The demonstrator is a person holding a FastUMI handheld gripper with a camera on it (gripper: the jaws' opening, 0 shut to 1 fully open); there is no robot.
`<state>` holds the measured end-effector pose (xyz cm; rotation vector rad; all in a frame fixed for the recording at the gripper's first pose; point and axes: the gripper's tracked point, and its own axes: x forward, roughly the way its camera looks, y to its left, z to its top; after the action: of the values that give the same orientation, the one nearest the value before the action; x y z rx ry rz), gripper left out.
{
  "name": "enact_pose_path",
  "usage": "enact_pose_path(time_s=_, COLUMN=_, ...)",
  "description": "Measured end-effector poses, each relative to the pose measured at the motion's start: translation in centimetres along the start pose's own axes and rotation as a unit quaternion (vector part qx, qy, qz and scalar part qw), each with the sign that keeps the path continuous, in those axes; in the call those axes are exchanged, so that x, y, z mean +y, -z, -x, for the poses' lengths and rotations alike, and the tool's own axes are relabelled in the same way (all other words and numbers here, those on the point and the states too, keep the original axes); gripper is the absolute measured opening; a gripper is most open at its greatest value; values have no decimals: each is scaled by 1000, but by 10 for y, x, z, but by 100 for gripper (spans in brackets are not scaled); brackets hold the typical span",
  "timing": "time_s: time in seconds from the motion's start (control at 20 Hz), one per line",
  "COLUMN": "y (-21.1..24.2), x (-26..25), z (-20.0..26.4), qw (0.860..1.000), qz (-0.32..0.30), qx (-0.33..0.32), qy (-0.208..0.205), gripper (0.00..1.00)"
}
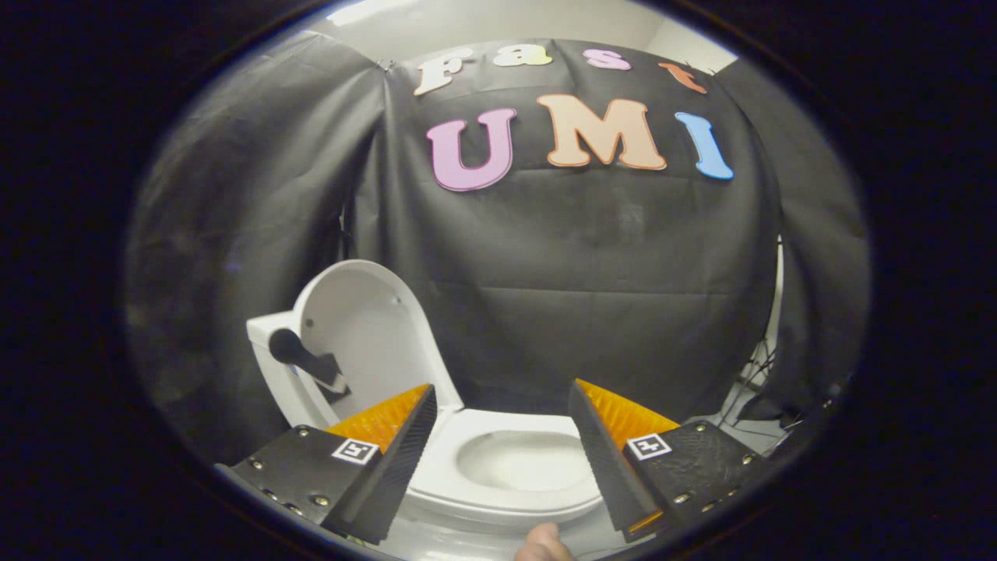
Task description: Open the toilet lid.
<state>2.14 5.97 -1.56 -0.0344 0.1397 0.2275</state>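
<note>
hovering with the black-and-orange two-finger gripper point(498, 421) spread wide, gripping nothing, over the white ceramic toilet bowl point(514, 467); white plastic oval lid point(366, 335) standing raised against the tank.

Mock bathroom booth, seemingly (toilet point(498, 460), cloth)

We note black cloth point(592, 257) hung as the rear wall, creased across its middle, with a second panel point(234, 234) draped to its left. Above the cloth we see a pale wall point(498, 23) and a bright light strip point(366, 9). At the cloth's lower right, dark cables point(759, 372) trail toward a pale floor point(736, 409).
</note>
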Motion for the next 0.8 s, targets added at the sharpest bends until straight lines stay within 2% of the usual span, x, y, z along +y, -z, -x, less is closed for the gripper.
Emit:
enact_pose_path(time_s=0.25, y=14, x=-29, z=-1, qw=1000, qz=10, qx=17, qy=19, gripper=100)
enact_pose_path(time_s=0.6, y=-20, x=-22, z=1, qw=999, qz=-11, qx=-27, qy=21, gripper=100)
enact_pose_path(time_s=0.8, y=-16, x=-21, z=-3, qw=999, qz=-29, qx=-25, qy=22, gripper=100)
